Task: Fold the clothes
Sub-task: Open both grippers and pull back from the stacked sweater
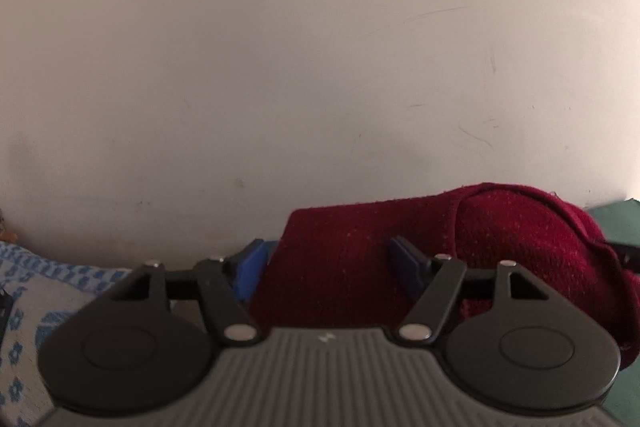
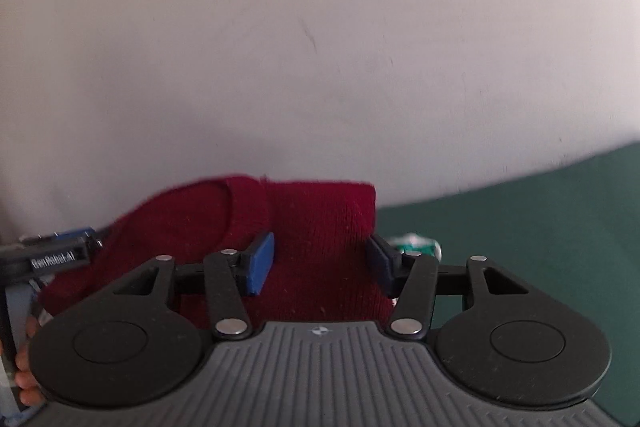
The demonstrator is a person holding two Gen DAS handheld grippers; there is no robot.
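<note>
- Left gripper [image 1: 328, 267] points slightly downward, fingers spread, dark red knit sweater [image 1: 460, 259] between them (pads not pressing).
- Right gripper [image 2: 322, 263] likewise, fingers apart around the sweater's folded edge.

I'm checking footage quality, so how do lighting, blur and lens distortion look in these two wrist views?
Left wrist view: dim, flat light, dark rounded fisheye corners, red knit garment fairly sharp. Right wrist view: similar dimness, the garment's top edge and the green surface smeared with blur, and the wall line curves strongly.
</note>
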